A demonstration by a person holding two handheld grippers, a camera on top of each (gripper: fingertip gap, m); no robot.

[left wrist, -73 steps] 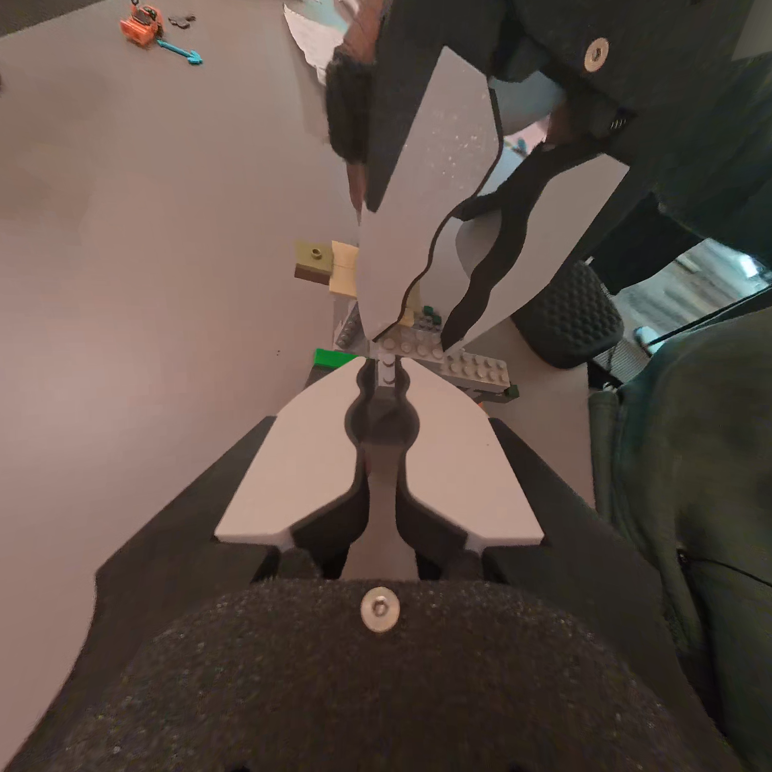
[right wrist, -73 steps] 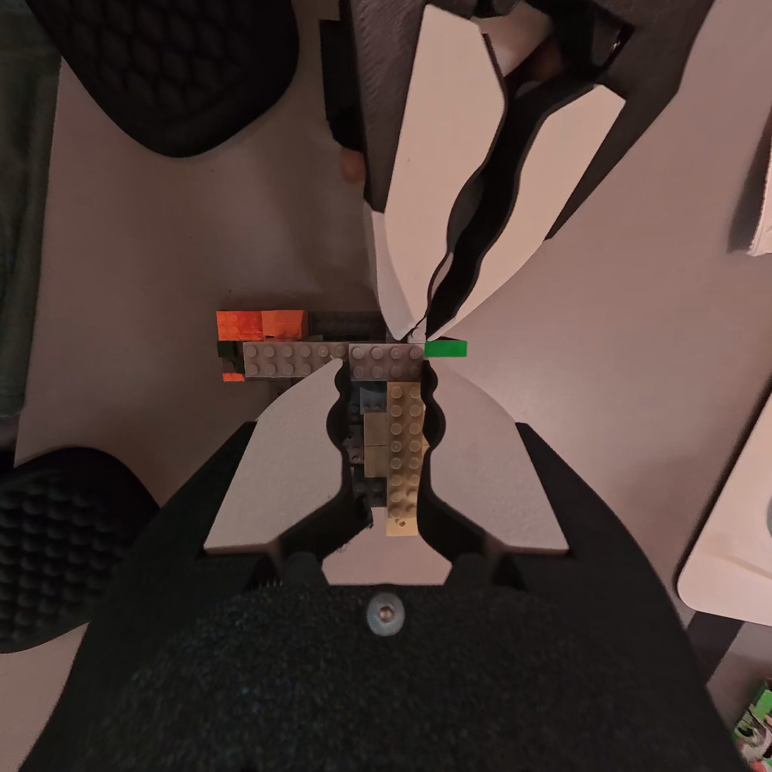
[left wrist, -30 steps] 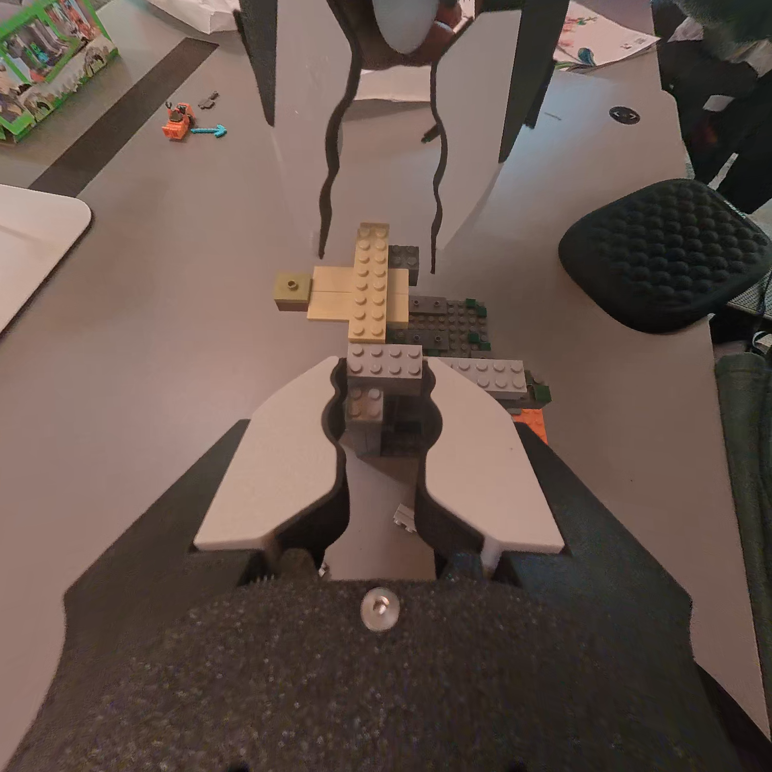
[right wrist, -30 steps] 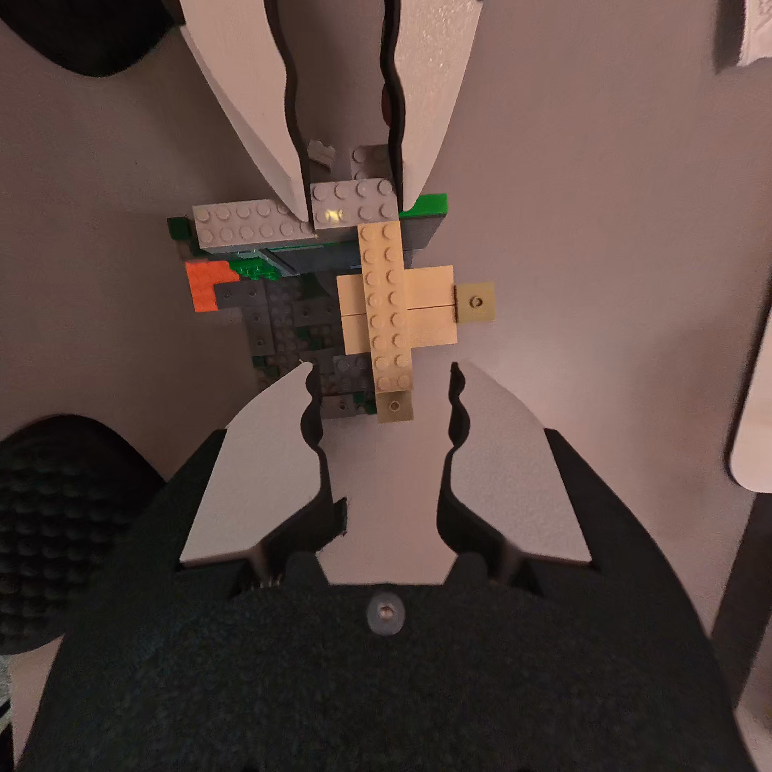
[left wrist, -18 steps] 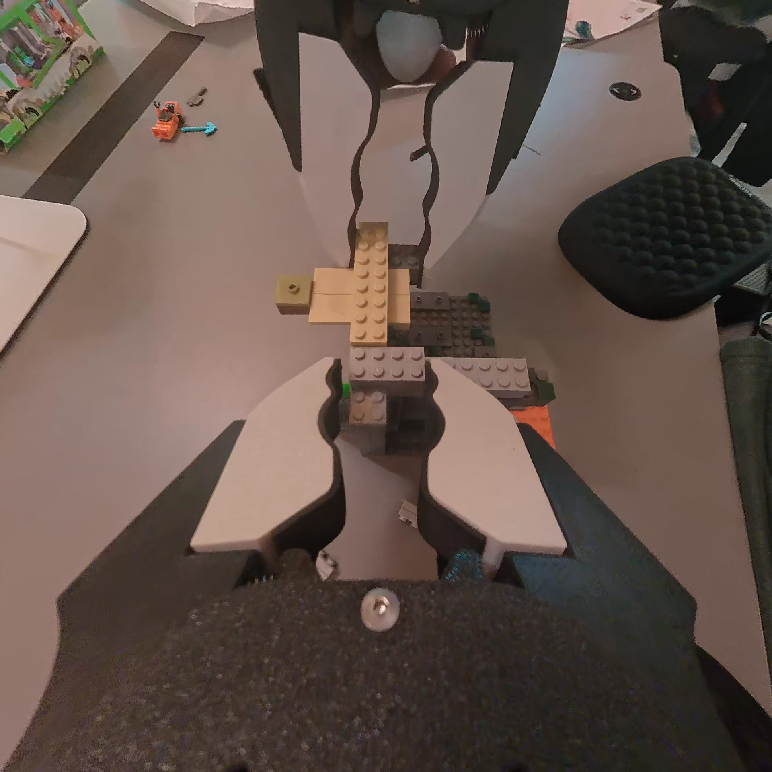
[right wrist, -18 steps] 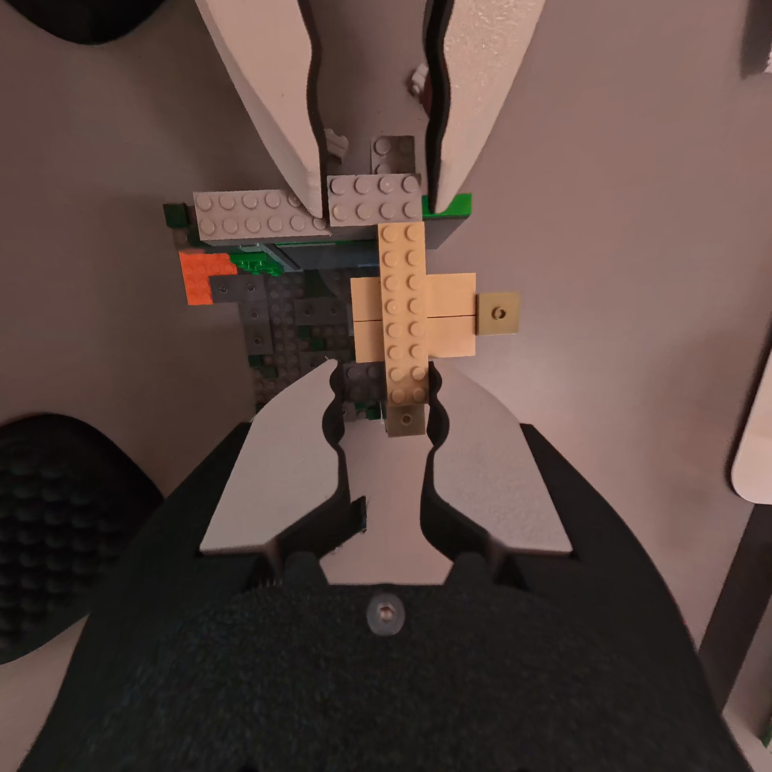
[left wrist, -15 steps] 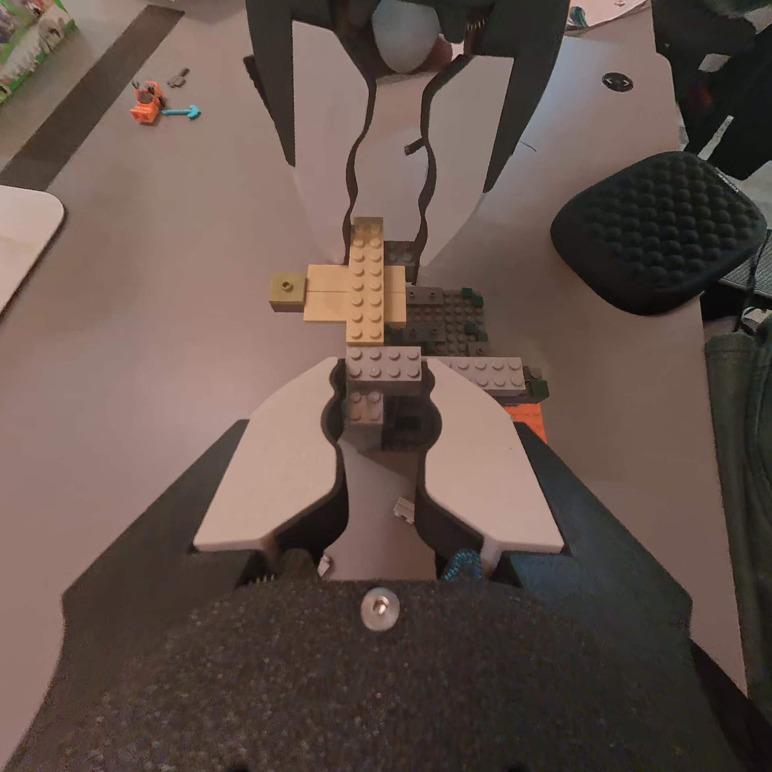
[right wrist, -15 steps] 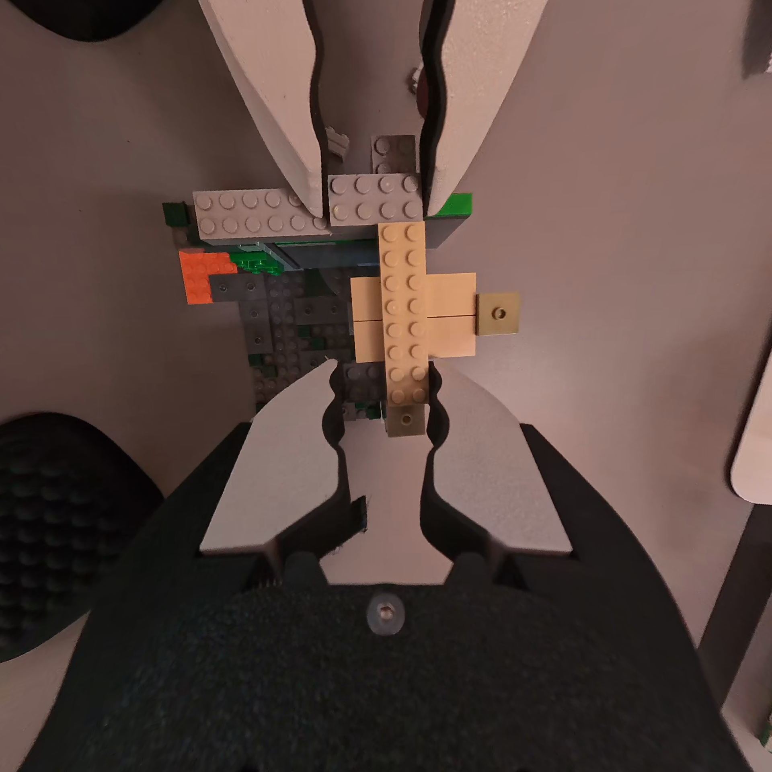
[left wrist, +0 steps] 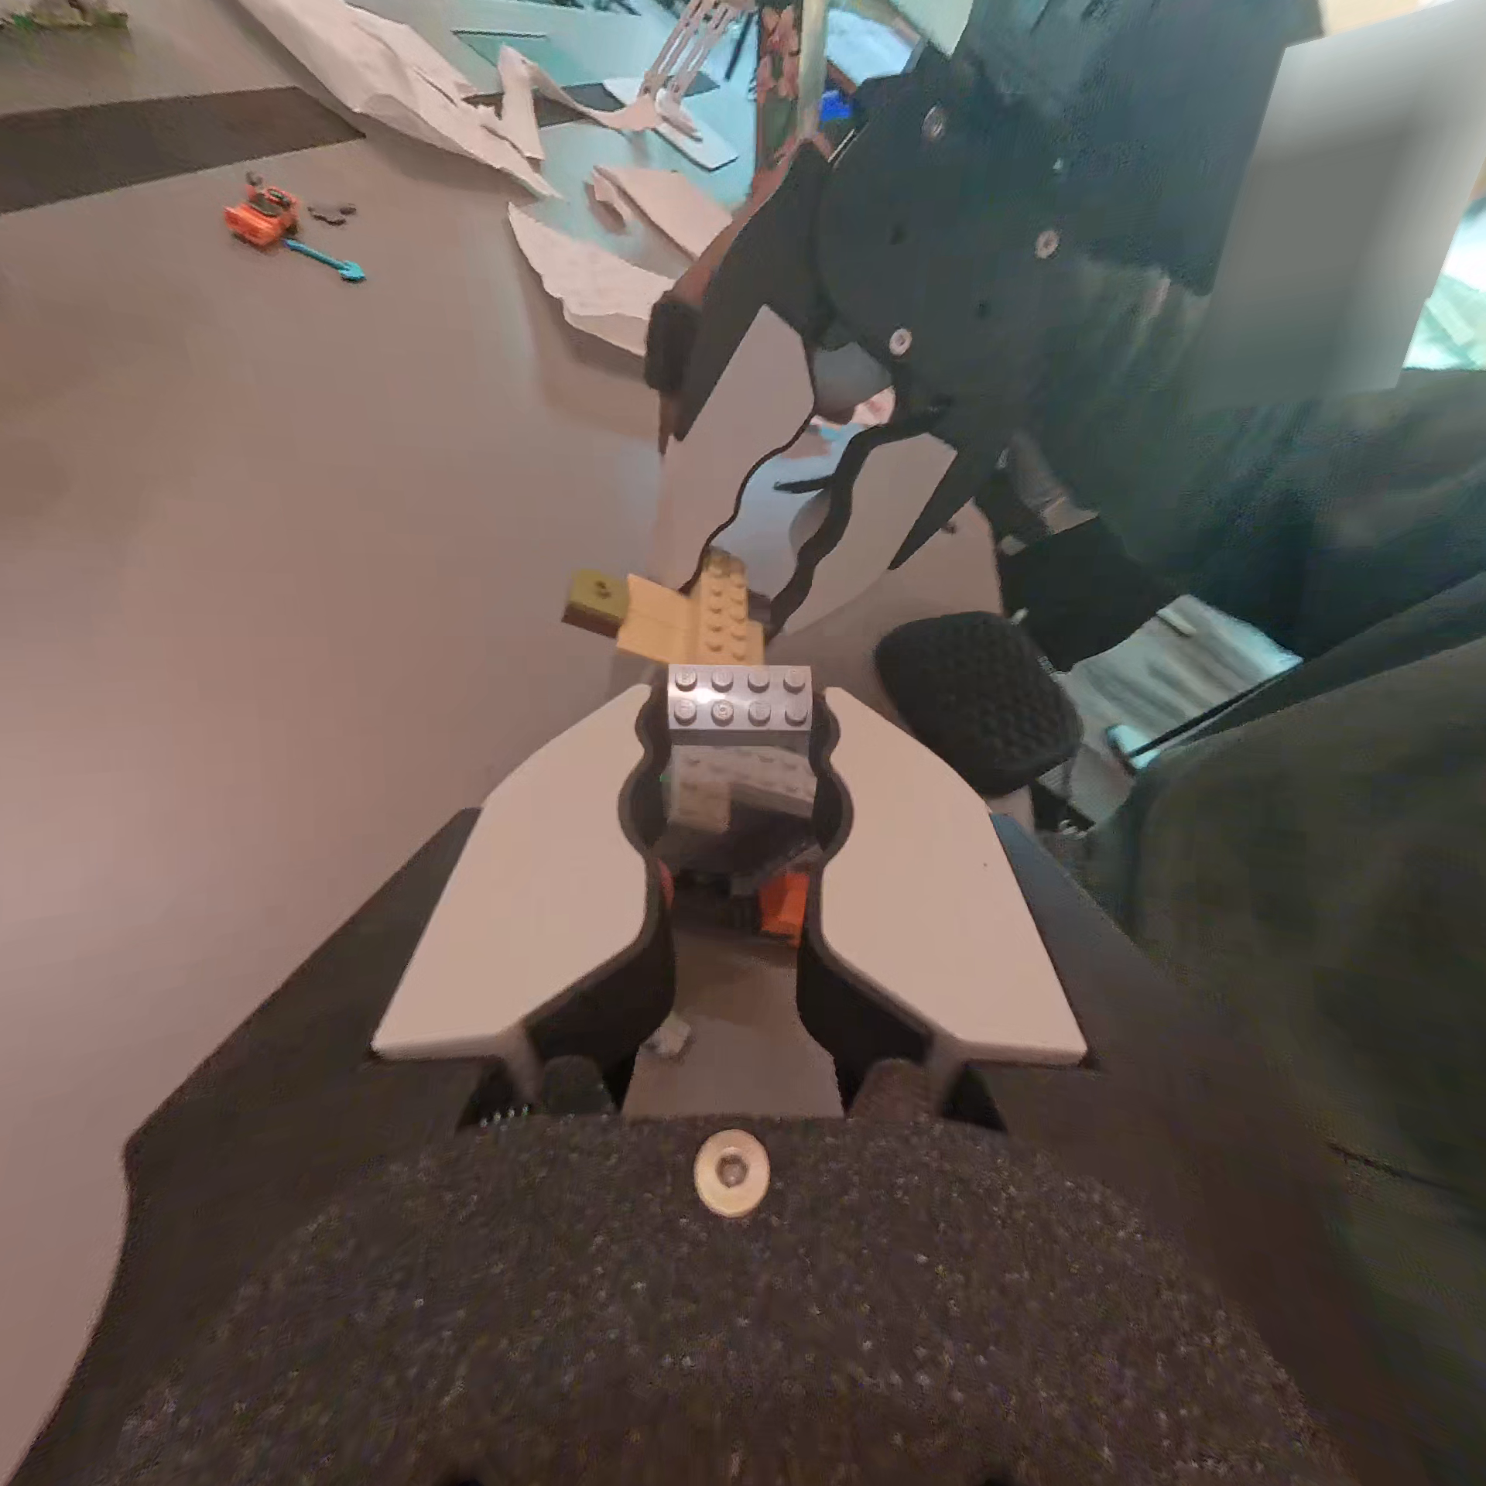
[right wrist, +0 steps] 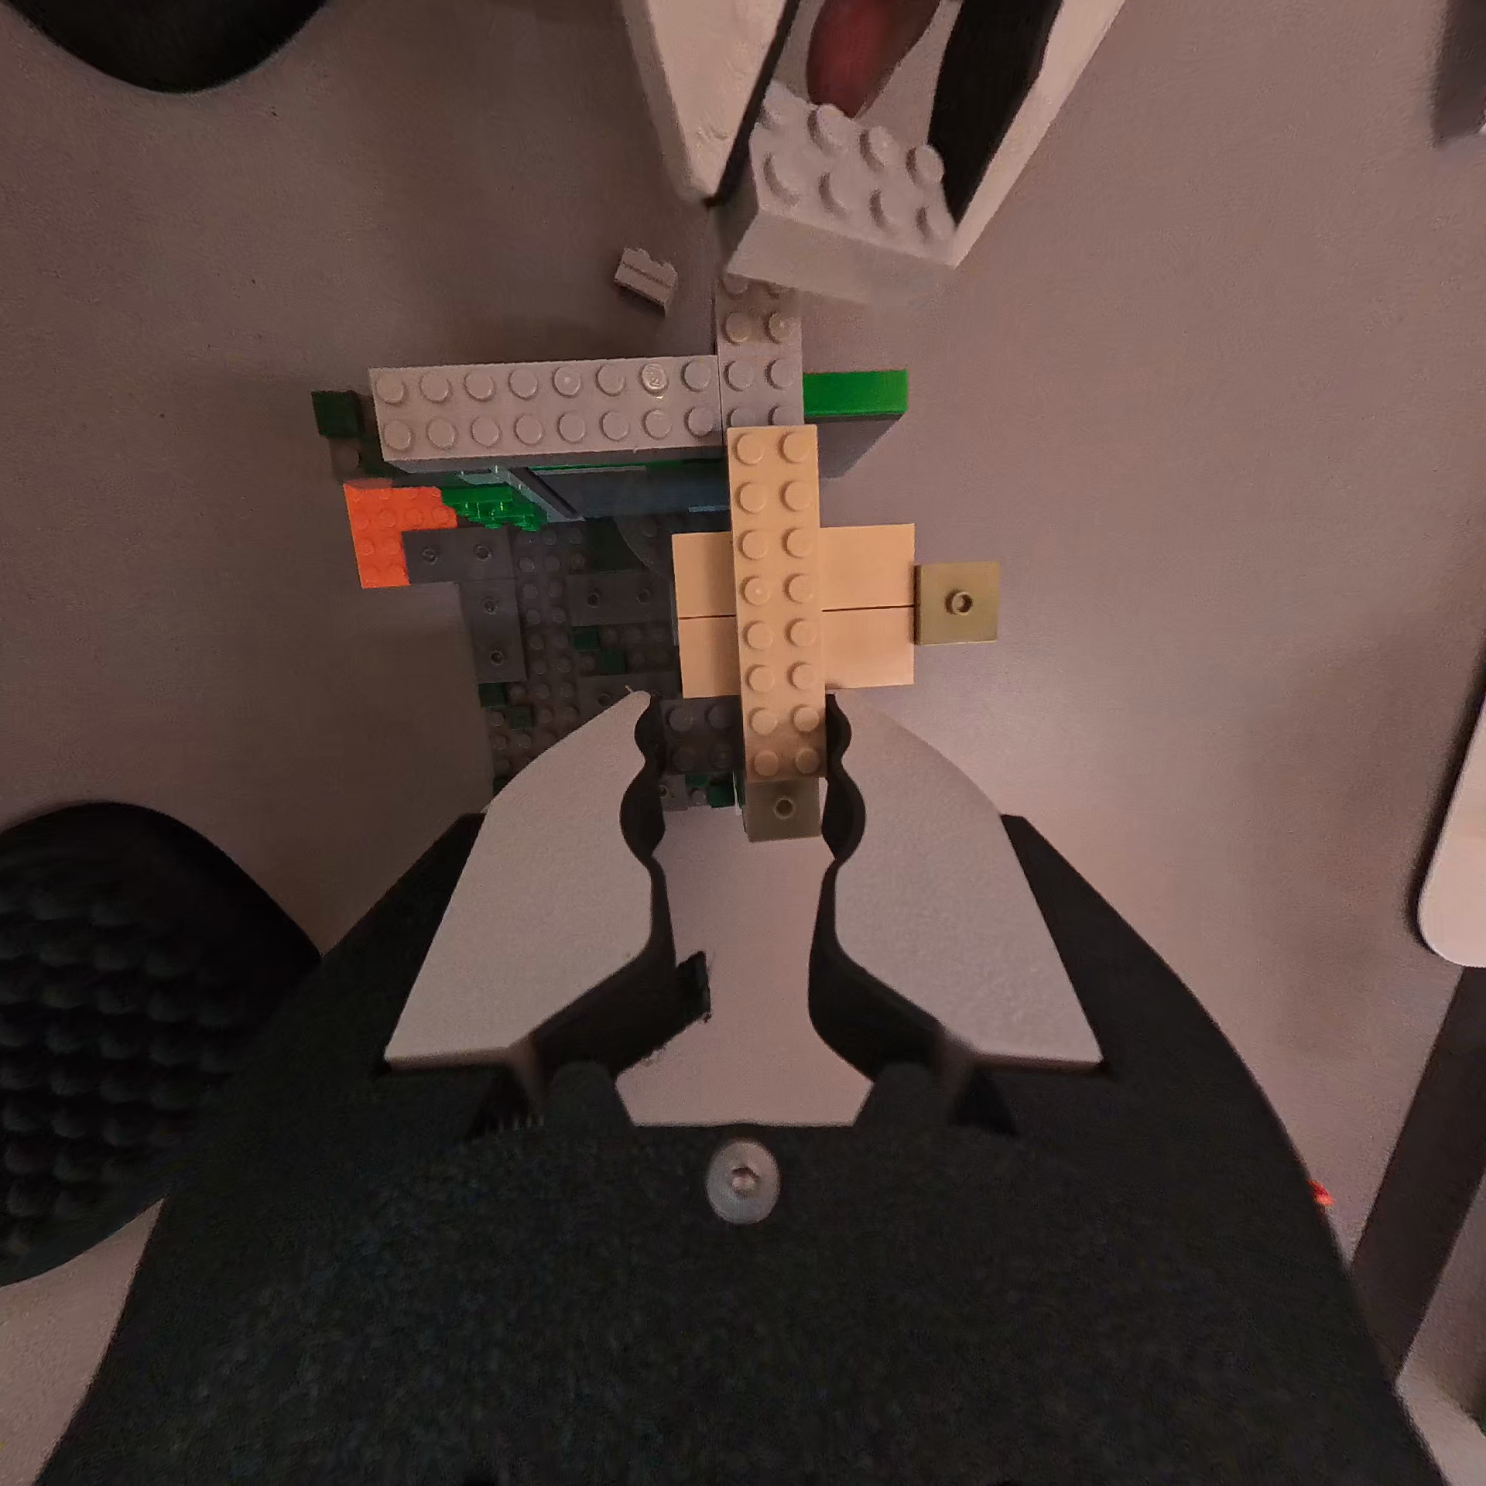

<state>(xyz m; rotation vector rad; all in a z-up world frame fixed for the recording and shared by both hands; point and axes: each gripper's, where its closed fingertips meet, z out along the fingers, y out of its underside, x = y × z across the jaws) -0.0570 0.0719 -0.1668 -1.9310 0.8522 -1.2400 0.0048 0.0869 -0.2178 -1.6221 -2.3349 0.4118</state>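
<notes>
Grey brick [left wrist: 741, 698] now lifted off (left fingers [left wrist: 836, 724] clamping).

The left gripper [left wrist: 740, 712] jaws clamp a grey brick [left wrist: 741, 698], lifted above the grey table [left wrist: 241, 563].

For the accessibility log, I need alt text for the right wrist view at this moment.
The right gripper clamps the near end of a brick build, its pads against a dark grey brick and a long tan brick. Opposite, the left gripper holds a light grey brick lifted above the build, on a grey table.
</notes>
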